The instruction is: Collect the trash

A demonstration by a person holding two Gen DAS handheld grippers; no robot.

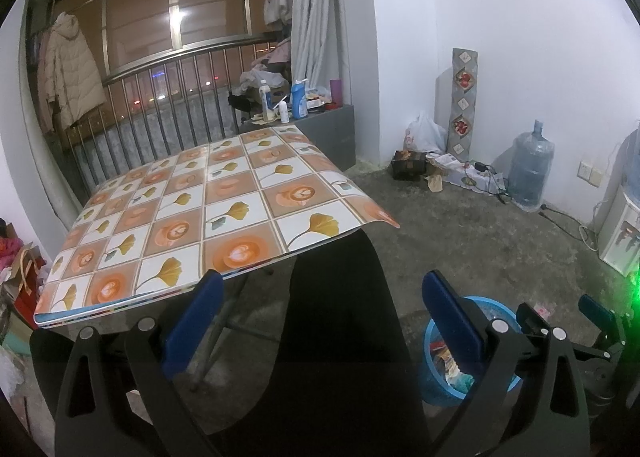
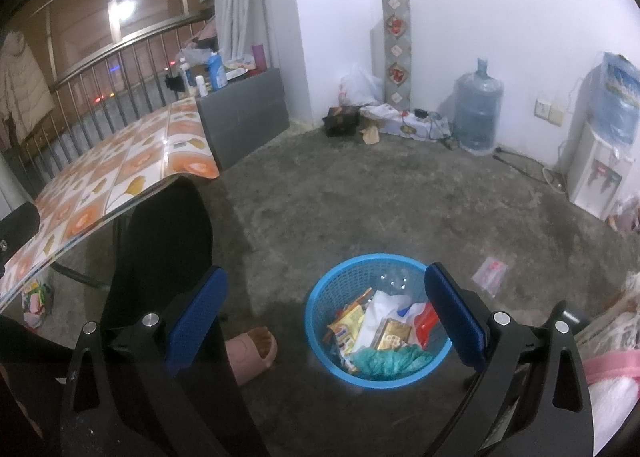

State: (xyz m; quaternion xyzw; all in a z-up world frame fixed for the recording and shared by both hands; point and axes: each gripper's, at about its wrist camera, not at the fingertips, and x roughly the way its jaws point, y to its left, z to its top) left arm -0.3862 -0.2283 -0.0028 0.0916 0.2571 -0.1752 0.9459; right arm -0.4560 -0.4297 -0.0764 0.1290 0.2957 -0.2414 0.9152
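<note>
Both blue-padded tools are nearest: the left hand-held gripper [image 1: 322, 321] and the right hand-held gripper [image 2: 326, 315] have jaws wide apart, holding nothing. On the left, the counter [image 1: 200, 209] looks bare. The blue basket [image 2: 320, 297] already holds wrappers. Further right, a small packet [image 2: 490, 271] lies on the floor, probably next to collect. No writing is readable.

Dim indoor light, window glare, fisheye-bent dark corners, soft grain
</note>
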